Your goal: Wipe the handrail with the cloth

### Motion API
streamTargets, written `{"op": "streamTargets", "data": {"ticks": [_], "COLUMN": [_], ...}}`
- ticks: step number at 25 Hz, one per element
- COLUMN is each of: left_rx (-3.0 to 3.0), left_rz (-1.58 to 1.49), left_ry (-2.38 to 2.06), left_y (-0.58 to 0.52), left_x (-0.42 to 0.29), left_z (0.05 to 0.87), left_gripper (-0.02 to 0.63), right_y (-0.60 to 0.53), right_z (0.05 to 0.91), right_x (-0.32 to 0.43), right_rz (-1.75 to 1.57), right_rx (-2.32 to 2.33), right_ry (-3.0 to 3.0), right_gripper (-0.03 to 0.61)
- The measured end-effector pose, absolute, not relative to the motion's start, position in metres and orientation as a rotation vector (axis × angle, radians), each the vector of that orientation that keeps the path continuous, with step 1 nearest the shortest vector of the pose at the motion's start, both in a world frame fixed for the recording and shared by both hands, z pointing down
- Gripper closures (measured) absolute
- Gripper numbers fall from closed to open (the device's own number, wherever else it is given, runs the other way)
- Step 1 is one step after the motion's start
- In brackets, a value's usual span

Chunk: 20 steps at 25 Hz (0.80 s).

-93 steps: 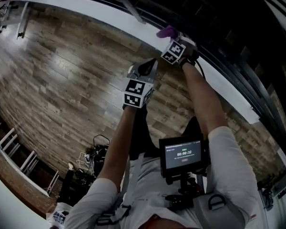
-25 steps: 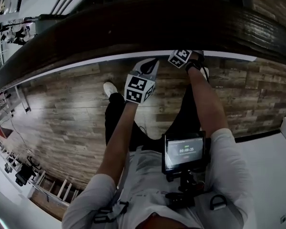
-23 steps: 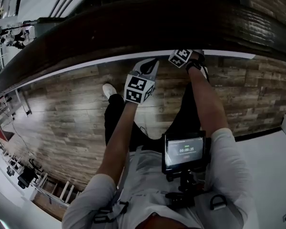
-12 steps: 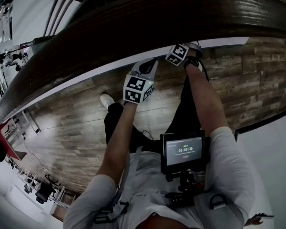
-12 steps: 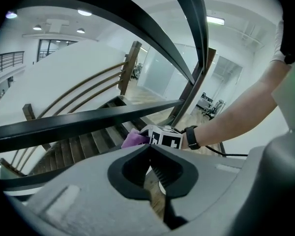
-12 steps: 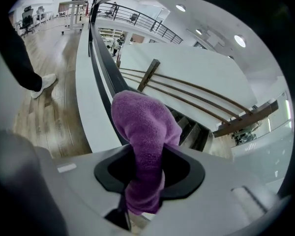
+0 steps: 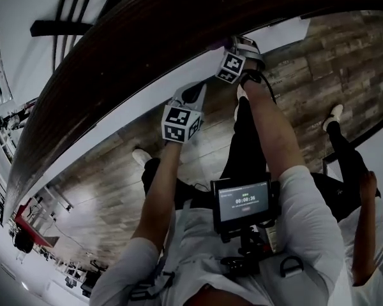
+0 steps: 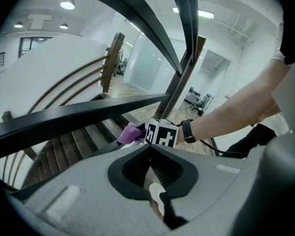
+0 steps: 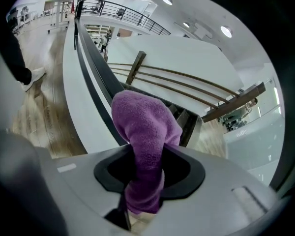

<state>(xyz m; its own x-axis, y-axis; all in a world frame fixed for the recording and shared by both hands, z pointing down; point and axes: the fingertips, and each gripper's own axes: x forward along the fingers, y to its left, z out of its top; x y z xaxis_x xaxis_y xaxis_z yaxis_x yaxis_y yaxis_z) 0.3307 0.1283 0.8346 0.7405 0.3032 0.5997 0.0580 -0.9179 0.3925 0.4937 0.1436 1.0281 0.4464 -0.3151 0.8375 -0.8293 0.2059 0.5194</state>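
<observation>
The dark wooden handrail (image 7: 147,30) sweeps diagonally from the upper right to the lower left of the head view. My right gripper (image 7: 233,44) is at its lower edge, shut on the purple cloth (image 9: 142,127), which bulges out past the jaws beside a black rail (image 9: 96,63); I cannot tell whether they touch. Its jaws have just eased open a little, and still pinch the cloth. In the left gripper view the cloth (image 8: 130,133) shows next to the right gripper's marker cube (image 8: 162,133). My left gripper (image 7: 195,94) hangs lower left of it, off the rail, shut with nothing between its jaws (image 8: 155,176).
A white ledge (image 7: 134,116) runs under the handrail above the plank floor (image 7: 319,50). A second person (image 7: 354,190) stands close at the right, with a white shoe (image 7: 335,113). Black balusters (image 8: 182,58) and wooden stairs (image 8: 64,151) lie ahead. A screen (image 7: 244,204) hangs at my chest.
The handrail has swung from level to steeply diagonal in view as both grippers travelled along it, the right one staying at the rail's edge. A second person has come into view at right.
</observation>
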Motion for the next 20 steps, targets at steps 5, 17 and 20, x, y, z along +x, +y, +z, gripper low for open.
{"op": "streamTargets", "data": {"ticks": [5, 17, 20], "left_rx": [2.601, 2.616, 2.613], "left_rz": [0.974, 0.942, 0.945], "left_ry": [0.335, 0.407, 0.420], "left_y": [0.154, 0.205, 0.211], "left_x": [0.373, 0.461, 0.473], "left_z": [0.842, 0.849, 0.852], "left_gripper": [0.614, 0.615, 0.615], "right_y": [0.173, 0.245, 0.256], "right_z": [1.028, 1.029, 1.031], "right_x": [0.535, 0.629, 0.648], "right_rz": [0.459, 0.437, 0.456], "right_rx": [1.383, 1.363, 1.366], "right_ry": [-1.074, -0.984, -0.964], "right_gripper": [0.450, 0.426, 0.423]}}
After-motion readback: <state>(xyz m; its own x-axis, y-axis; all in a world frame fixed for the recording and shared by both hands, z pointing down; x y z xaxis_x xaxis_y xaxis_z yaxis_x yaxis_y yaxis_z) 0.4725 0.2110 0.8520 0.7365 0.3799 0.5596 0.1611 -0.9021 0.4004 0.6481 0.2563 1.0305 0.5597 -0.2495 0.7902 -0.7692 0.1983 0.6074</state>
